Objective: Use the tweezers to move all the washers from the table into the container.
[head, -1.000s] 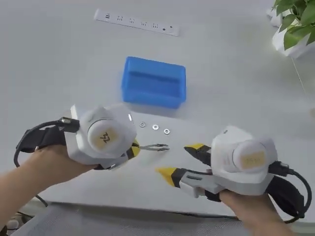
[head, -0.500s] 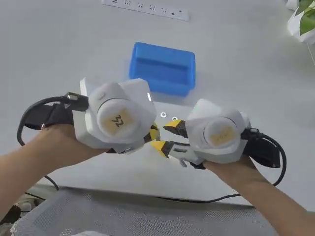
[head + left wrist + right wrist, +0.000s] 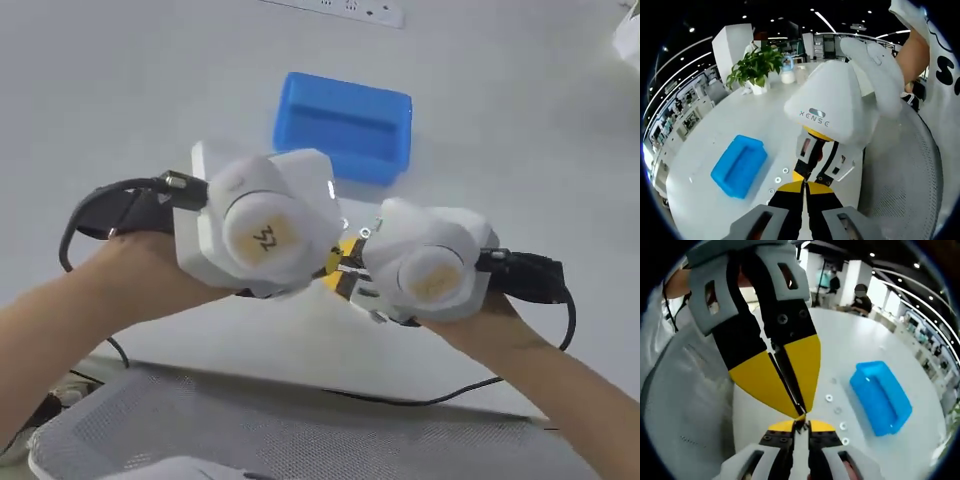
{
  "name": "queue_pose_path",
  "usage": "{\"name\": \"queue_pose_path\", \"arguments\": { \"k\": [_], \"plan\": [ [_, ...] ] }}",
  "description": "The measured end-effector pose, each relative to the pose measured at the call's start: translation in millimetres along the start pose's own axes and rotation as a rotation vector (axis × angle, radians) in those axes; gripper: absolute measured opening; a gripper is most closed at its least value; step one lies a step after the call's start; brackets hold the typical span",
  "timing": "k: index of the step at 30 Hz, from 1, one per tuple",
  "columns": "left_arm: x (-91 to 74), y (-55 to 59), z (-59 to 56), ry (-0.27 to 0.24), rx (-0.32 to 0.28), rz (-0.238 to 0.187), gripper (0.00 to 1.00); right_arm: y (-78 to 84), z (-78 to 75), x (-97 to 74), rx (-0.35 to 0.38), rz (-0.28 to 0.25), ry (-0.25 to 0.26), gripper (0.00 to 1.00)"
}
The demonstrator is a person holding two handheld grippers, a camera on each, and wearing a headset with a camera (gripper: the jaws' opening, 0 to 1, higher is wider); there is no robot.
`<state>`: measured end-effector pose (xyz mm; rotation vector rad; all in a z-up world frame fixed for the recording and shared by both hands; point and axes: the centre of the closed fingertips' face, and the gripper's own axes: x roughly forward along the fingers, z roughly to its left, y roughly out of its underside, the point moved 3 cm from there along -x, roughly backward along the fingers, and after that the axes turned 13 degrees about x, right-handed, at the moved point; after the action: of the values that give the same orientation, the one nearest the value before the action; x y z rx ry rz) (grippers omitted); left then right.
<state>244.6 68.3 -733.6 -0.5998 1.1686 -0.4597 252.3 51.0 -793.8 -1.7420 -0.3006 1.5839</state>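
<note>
Tweezers (image 3: 787, 376) are being clamped by left gripper (image 3: 805, 186) and right gripper (image 3: 800, 426) together; washers (image 3: 829, 398) are lying just beyond them, nearer than container (image 3: 887, 412).

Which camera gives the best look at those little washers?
The right gripper view: the washers lie in a clear row beside the blue container. The left gripper view shows them too, but smaller. In the head view the left gripper and right gripper largely hide them.
</note>
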Motion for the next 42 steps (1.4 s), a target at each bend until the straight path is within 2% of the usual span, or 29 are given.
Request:
{"name": "queue_pose_path", "arguments": {
  "k": [3,6,8,10,11,14,15,17,20,21,23,26,31,33,35,40,42],
  "plan": [
    [1.5,-1.0,1.5,-0.018,-0.014,-0.012,0.00,0.6,-2.8,-0.8,0.032,-0.012,-0.005,0.05],
    [1.9,2.3,3.7,-0.062,-0.125,-0.028,0.05,0.4,-4.8,-1.1,0.050,-0.014,-0.008,0.05],
    [-1.4,2.6,4.7,-0.084,-0.177,-0.059,0.08,-0.6,-6.4,-1.8,0.056,-0.017,-0.007,0.05],
    [-8.0,4.3,5.1,-0.113,-0.236,-0.090,0.17,-3.4,-8.5,-3.1,0.075,-0.026,-0.012,0.05],
    [-12.6,8.1,6.2,-0.141,-0.268,-0.089,0.21,-5.6,-10.1,-4.0,0.089,-0.031,-0.017,0.05],
    [-24.8,17.6,7.8,-0.204,-0.311,-0.094,0.31,-14.1,-14.5,-7.2,0.127,-0.049,-0.020,0.05],
    [-29.4,22.6,9.0,-0.236,-0.349,-0.092,0.39,-18.0,-16.6,-7.8,0.135,-0.053,-0.020,0.05],
    [-36.2,31.5,8.3,-0.250,-0.395,-0.068,0.43,-25.0,-21.2,-8.1,0.136,-0.056,-0.006,0.05],
    [-50.4,42.4,14.7,-0.332,-0.476,-0.093,0.55,-35.5,-27.7,-7.3,0.145,-0.073,0.006,0.05],
    [-53.3,44.6,15.3,-0.344,-0.487,-0.094,0.61,-41.3,-29.8,-6.3,0.154,-0.082,0.007,0.05],
    [-60.5,50.8,17.8,-0.382,-0.504,-0.085,0.67,-47.9,-32.1,-3.8,0.156,-0.091,0.011,0.05],
    [-65.7,57.7,17.2,-0.394,-0.526,-0.068,0.72,-59.7,-35.9,2.8,0.172,-0.107,0.013,0.05],
    [-77.8,63.9,21.3,-0.462,-0.560,-0.079,0.81,-74.1,-37.2,13.2,0.179,-0.117,0.020,0.05],
    [-80.7,65.8,21.6,-0.467,-0.584,-0.086,0.82,-79.6,-39.0,17.9,0.176,-0.126,0.029,0.05],
    [-82.7,68.1,21.9,-0.477,-0.600,-0.084,0.89,-83.7,-40.2,23.4,0.175,-0.123,0.029,0.05],
    [-86.7,71.3,21.9,-0.501,-0.622,-0.085,0.97,-90.5,-42.2,35.4,0.183,-0.119,0.016,0.05],
    [-86.7,75.0,20.2,-0.503,-0.644,-0.071,0.99,-91.5,-43.3,39.2,0.176,-0.116,0.018,0.05]
  ]
}}
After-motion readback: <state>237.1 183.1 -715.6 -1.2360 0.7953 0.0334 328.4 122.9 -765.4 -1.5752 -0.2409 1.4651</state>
